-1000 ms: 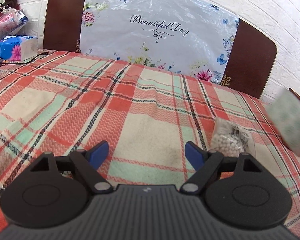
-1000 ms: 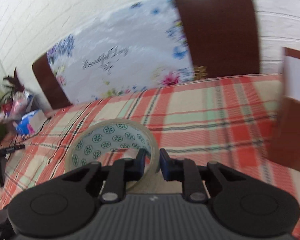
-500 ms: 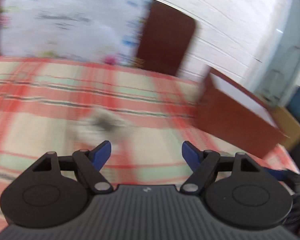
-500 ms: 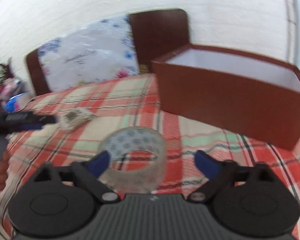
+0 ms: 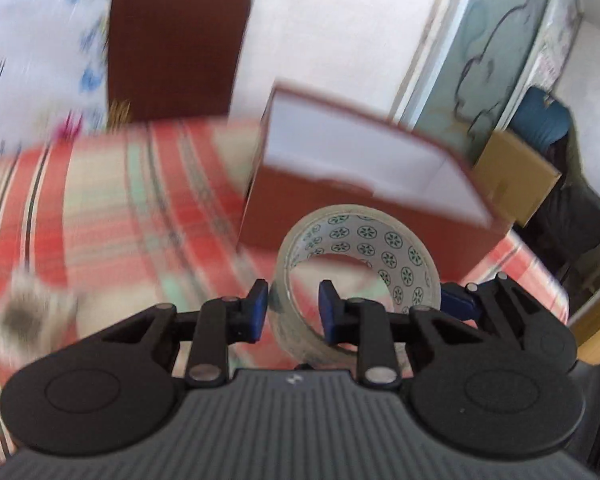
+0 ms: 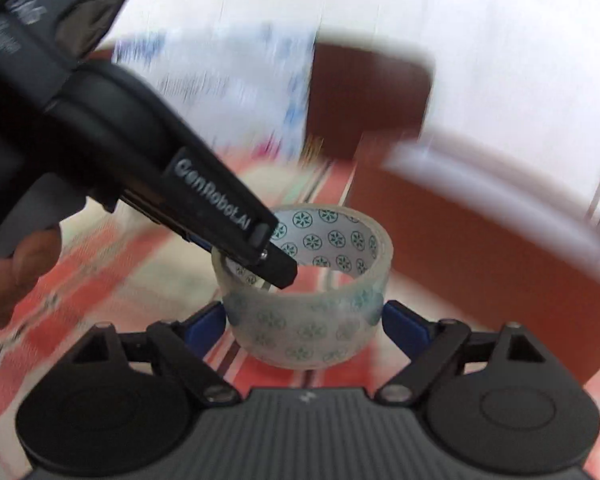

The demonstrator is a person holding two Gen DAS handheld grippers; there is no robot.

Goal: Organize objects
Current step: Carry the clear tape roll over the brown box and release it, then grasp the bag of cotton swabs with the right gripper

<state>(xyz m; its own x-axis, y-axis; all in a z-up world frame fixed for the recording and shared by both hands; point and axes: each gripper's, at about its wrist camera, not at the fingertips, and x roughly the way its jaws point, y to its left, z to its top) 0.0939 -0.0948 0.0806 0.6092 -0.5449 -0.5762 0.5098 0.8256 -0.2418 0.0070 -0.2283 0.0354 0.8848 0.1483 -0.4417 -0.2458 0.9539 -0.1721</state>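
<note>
A roll of clear tape [image 5: 360, 264] with a green-patterned core is in front of a brown box [image 5: 364, 184] with a white inside. My left gripper [image 5: 292, 312] is shut on the roll's wall, one finger inside the ring and one outside. In the right wrist view the roll [image 6: 308, 300] sits between my right gripper's [image 6: 304, 320] open blue fingers, and the left gripper's finger [image 6: 220, 208] reaches into the ring from the upper left. Whether the roll rests on the plaid cloth or is held above it I cannot tell.
A small bag of white beads [image 5: 24, 312] lies blurred on the plaid tablecloth [image 5: 120, 208] at the left. A dark headboard with a floral sheet [image 5: 172, 44] stands behind. A cardboard box [image 5: 512, 176] and dark items sit off the table's right edge.
My right gripper opened and let go of the tape roll. My left gripper swung right from the bead bag and closed on the roll's wall near the brown box.
</note>
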